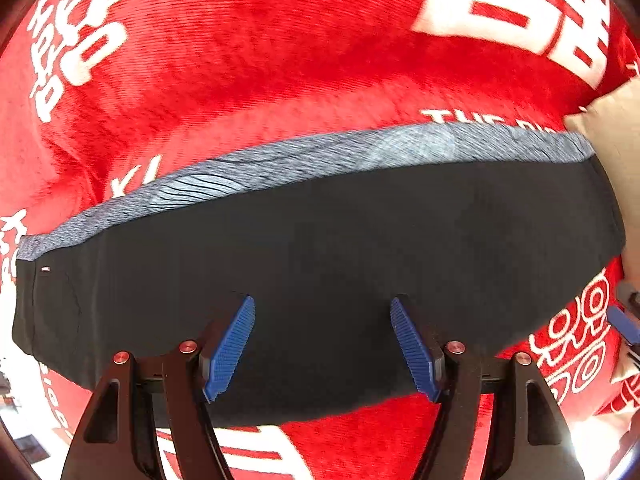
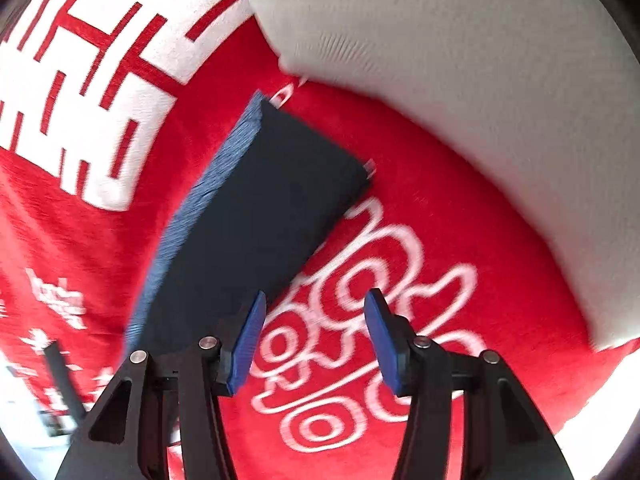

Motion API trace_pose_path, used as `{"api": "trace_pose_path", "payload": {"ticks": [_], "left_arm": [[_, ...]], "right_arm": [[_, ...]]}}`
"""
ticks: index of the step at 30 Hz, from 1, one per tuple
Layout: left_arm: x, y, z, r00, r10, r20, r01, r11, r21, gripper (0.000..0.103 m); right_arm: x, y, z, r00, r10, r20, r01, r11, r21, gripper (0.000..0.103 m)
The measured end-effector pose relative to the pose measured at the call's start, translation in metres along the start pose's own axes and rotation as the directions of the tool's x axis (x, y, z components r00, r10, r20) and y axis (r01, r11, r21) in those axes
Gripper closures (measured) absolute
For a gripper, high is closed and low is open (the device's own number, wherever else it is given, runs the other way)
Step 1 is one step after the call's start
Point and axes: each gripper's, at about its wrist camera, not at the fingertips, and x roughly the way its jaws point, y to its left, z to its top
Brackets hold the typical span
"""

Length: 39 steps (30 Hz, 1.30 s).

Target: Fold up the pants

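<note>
The pants (image 1: 320,248) are black with a blue-grey waistband (image 1: 304,160) and lie folded into a flat rectangle on a red blanket. My left gripper (image 1: 322,320) is open and empty, hovering over the near edge of the folded pants. In the right wrist view the pants (image 2: 248,216) lie left of centre, running away from me. My right gripper (image 2: 314,320) is open and empty, over the blanket just right of the pants' near corner.
The red blanket (image 1: 280,60) with white lettering covers the surface in both views. A cream pillow (image 2: 460,80) lies at the upper right, close to the pants' far end, and shows at the right edge of the left wrist view (image 1: 616,120).
</note>
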Motion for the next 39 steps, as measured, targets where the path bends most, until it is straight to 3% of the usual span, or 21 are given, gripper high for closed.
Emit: {"api": "trace_pose_path", "payload": {"ticks": [7, 13, 24, 33, 35, 36, 37, 38, 39], "left_arm": [[-0.008, -0.025, 0.003, 1.000, -0.024, 0.016, 0.024, 1.000, -0.006, 0.031], [-0.002, -0.041, 0.003, 1.000, -0.015, 0.001, 0.015, 1.000, -0.012, 0.031], [0.006, -0.039, -0.001, 1.000, -0.007, -0.009, 0.007, 0.999, -0.043, 0.014], [0.009, -0.024, 0.006, 0.997, -0.059, -0.046, 0.055, 0.995, -0.085, 0.012], [-0.008, -0.027, 0.011, 0.997, -0.076, 0.008, 0.076, 0.994, -0.080, 0.023], [-0.014, -0.030, 0.013, 0.997, -0.077, 0.027, 0.079, 0.994, -0.069, 0.024], [-0.021, -0.034, 0.014, 0.995, -0.080, 0.052, 0.083, 0.995, -0.057, 0.028], [-0.025, -0.038, 0.016, 0.994, -0.086, 0.069, 0.089, 0.995, -0.047, 0.041], [-0.024, -0.044, 0.017, 0.993, -0.098, 0.067, 0.100, 0.994, -0.032, 0.046]], "right_arm": [[0.025, -0.001, -0.005, 0.976, 0.216, -0.002, -0.215, 0.973, 0.083, 0.047], [0.041, -0.022, -0.012, 0.934, 0.353, 0.051, -0.355, 0.907, 0.227, 0.047], [0.052, -0.010, 0.000, 0.912, 0.390, 0.130, -0.410, 0.886, 0.217, 0.046], [0.063, 0.009, 0.020, 0.916, 0.380, 0.126, -0.396, 0.908, 0.137, 0.046], [0.066, 0.010, 0.027, 0.927, 0.364, 0.085, -0.374, 0.913, 0.161, 0.057], [0.067, 0.010, 0.030, 0.940, 0.337, 0.061, -0.342, 0.923, 0.174, 0.078], [0.067, 0.009, 0.033, 0.953, 0.301, 0.037, -0.303, 0.937, 0.171, 0.082], [0.067, 0.009, 0.034, 0.955, 0.296, 0.026, -0.296, 0.941, 0.164, 0.084], [0.066, 0.010, 0.034, 0.956, 0.292, 0.021, -0.292, 0.943, 0.158, 0.085]]}}
